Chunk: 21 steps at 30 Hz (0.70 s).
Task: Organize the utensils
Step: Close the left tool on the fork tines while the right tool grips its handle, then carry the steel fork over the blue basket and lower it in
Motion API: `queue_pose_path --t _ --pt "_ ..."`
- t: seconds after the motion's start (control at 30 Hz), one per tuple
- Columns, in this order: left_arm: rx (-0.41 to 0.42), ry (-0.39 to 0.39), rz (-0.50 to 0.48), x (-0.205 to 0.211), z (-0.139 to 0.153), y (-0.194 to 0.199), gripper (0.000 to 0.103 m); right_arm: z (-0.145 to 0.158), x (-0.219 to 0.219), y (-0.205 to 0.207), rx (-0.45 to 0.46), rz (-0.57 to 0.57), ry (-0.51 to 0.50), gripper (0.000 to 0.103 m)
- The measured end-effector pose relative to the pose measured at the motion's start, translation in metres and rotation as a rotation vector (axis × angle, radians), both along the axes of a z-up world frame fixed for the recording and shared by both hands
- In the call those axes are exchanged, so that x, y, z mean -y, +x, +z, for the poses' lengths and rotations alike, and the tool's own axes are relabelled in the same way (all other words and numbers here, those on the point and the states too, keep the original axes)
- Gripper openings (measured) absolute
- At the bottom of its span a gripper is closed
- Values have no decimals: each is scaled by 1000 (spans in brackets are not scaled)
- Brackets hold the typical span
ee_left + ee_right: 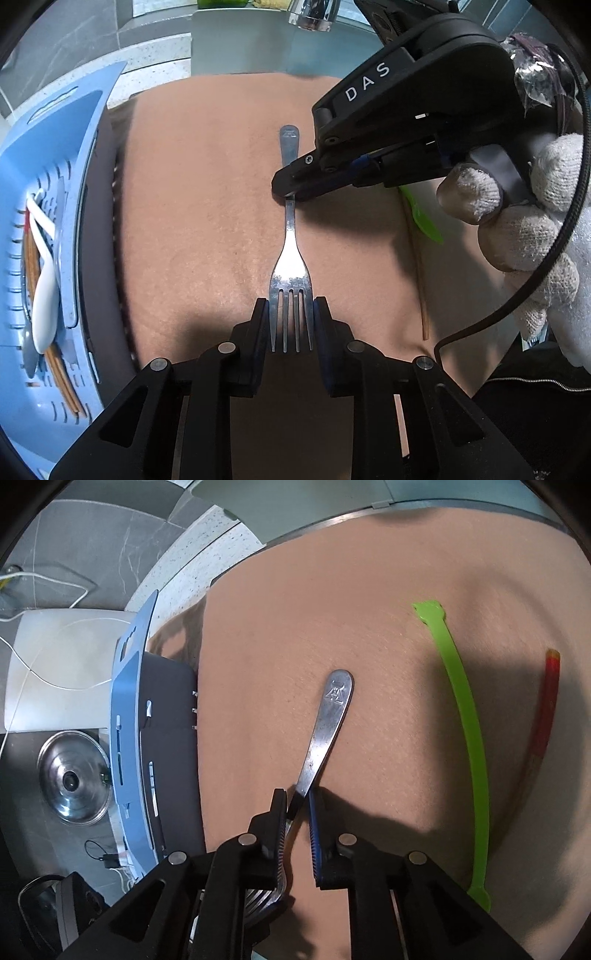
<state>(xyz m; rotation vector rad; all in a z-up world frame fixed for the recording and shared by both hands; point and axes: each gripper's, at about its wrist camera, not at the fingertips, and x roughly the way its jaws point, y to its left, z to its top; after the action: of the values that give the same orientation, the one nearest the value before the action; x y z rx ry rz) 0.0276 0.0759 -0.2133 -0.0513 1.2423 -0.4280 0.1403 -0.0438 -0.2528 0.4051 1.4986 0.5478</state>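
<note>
Fork [291,236] lay on the tan mat [192,206] in the middle of the left wrist view, its handle toward the top of the frame and its tines toward the bottom. We held the left gripper [291,317] at the lower centre, its two pads pressed against the outer tines on either side, so it was gripping the fork's head. Our right gripper [286,192] came in from the upper right, carried by a hand in a white knit glove [517,229], and its tips were clamped on the fork's handle partway along the stem. In the right wrist view that same grip showed at the lower centre [300,801], the handle slanting up toward the middle of the frame.

Around it, a blue drainer basket [55,177] filled the left edge of the left wrist view, holding a white spoon [46,280] and wooden chopsticks [61,369]. A tap [314,14] hung at the top centre. To the right of the fork, in the right wrist view, lay a long green plastic utensil [469,738], and farther right a red-ended stick [546,709], both well apart from the fork. A steel pot lid [74,779] sat at the lower left.

Bare mat lay open between the fork and the basket, and nothing stood between them. The mat's left edge ran just beside the basket.
</note>
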Motion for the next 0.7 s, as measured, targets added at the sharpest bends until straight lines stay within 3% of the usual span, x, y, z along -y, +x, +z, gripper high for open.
queue_pose_path --t 0.2,0.4,0.7 --pt "-3 -36 9 -3 -1 2 22 -14 8 -1 -103 -37 117 12" --pt "5 -29 2 2 2 7 23 -9 3 -5 -62 -33 84 8" --pt "34 -27 7 -3 15 2 22 4 2 -10 -35 -36 117 7"
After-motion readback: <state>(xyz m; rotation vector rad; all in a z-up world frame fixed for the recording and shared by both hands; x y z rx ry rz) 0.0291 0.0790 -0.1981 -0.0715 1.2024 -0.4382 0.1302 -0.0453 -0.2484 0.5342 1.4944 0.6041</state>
